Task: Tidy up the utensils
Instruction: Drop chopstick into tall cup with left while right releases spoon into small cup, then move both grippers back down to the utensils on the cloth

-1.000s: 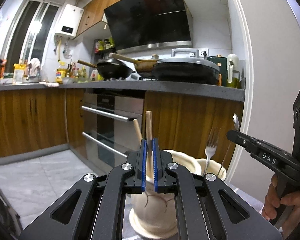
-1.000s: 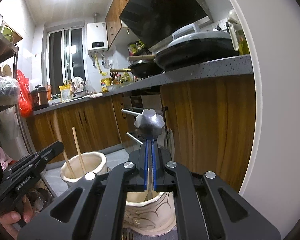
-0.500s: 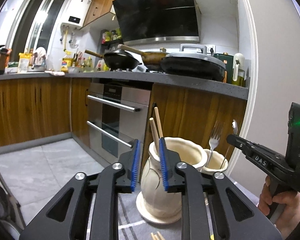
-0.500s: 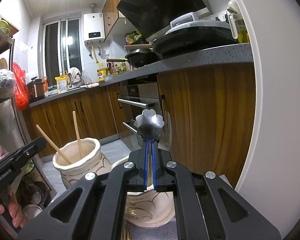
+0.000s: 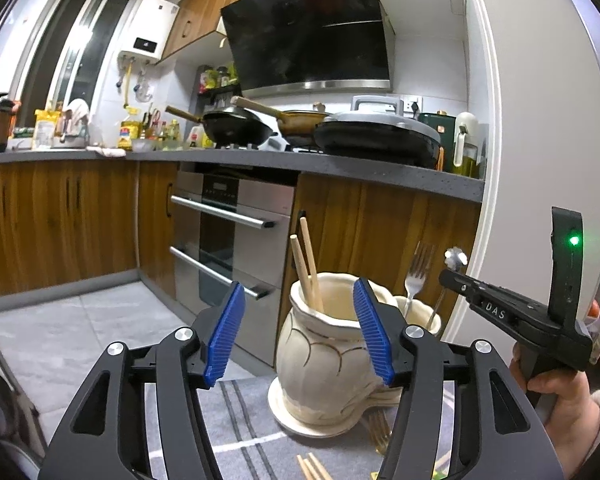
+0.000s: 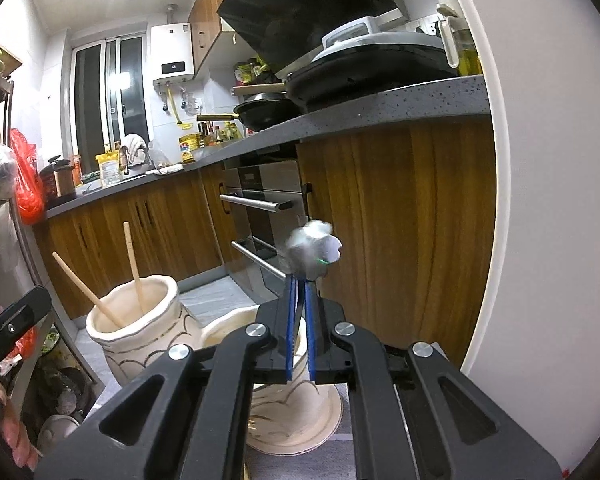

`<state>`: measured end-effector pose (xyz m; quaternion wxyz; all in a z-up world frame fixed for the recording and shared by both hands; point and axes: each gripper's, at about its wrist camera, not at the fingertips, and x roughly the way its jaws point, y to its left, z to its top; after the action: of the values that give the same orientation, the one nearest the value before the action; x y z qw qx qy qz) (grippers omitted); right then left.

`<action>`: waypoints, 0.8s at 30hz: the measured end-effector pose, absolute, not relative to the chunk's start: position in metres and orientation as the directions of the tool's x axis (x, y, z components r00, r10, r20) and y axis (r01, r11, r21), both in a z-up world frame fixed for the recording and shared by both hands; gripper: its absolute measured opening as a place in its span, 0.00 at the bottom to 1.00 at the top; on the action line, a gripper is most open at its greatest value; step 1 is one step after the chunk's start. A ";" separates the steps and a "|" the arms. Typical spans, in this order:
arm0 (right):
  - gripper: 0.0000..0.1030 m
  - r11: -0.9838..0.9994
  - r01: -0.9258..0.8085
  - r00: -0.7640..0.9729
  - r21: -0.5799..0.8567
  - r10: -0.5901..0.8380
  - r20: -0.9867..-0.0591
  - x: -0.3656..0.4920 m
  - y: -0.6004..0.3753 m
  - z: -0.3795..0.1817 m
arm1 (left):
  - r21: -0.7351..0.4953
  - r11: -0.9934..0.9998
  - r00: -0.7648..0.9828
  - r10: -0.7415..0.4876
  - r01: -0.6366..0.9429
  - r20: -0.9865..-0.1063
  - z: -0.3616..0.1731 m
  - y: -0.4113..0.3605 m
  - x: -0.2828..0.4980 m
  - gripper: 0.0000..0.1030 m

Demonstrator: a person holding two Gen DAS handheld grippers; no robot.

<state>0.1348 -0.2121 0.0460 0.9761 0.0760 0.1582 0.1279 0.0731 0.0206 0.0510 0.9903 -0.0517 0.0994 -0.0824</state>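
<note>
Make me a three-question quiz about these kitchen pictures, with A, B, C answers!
1. Where does the fork stand?
A. in the small jar
B. on the counter
C. on the floor

2. How many chopsticks stand in the big jar?
A. one
B. two
C. five

3. The right tool is
A. wide open and empty
B. shut on the flower-ended utensil
C. holding a pan

Answers:
1 A, its tines rise above the small jar's rim.
2 B, two sticks lean inside the big jar.
3 B, the blue pads pinch the utensil's stem.
</note>
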 end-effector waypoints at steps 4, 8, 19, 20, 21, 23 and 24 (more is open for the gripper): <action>0.15 0.954 -0.226 0.915 0.197 0.277 -0.293 0.136 -0.213 0.046 | -0.132 0.979 0.964 -0.179 0.155 -0.195 0.051 0.021 0.073 0.57; 0.38 0.950 -0.240 0.914 0.202 0.291 -0.282 0.131 -0.213 0.046 | -0.130 0.980 0.966 -0.172 0.148 -0.194 0.052 0.021 0.072 0.58; 0.91 0.943 -0.229 0.925 0.242 0.288 -0.247 0.107 -0.227 0.055 | -0.133 0.984 0.972 -0.139 0.115 -0.189 0.054 0.027 0.064 0.80; 0.96 0.942 -0.228 0.927 0.245 0.287 -0.242 0.104 -0.228 0.056 | -0.135 0.985 0.973 -0.135 0.110 -0.189 0.053 0.028 0.062 0.84; 0.96 0.944 -0.223 0.929 0.245 0.281 -0.239 0.099 -0.230 0.056 | -0.143 0.985 0.974 -0.127 0.100 -0.189 0.053 0.030 0.059 0.86; 0.96 0.946 -0.214 0.933 0.242 0.271 -0.237 0.091 -0.232 0.056 | -0.154 0.984 0.975 -0.119 0.090 -0.189 0.051 0.033 0.053 0.90; 0.96 0.947 -0.211 0.934 0.241 0.268 -0.237 0.089 -0.231 0.056 | -0.156 0.984 0.975 -0.113 0.083 -0.193 0.050 0.035 0.050 0.90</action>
<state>0.0892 -0.2313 0.0562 0.9775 0.1065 0.1346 0.1226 0.0496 0.0348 0.0500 0.9909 -0.0737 0.1011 -0.0493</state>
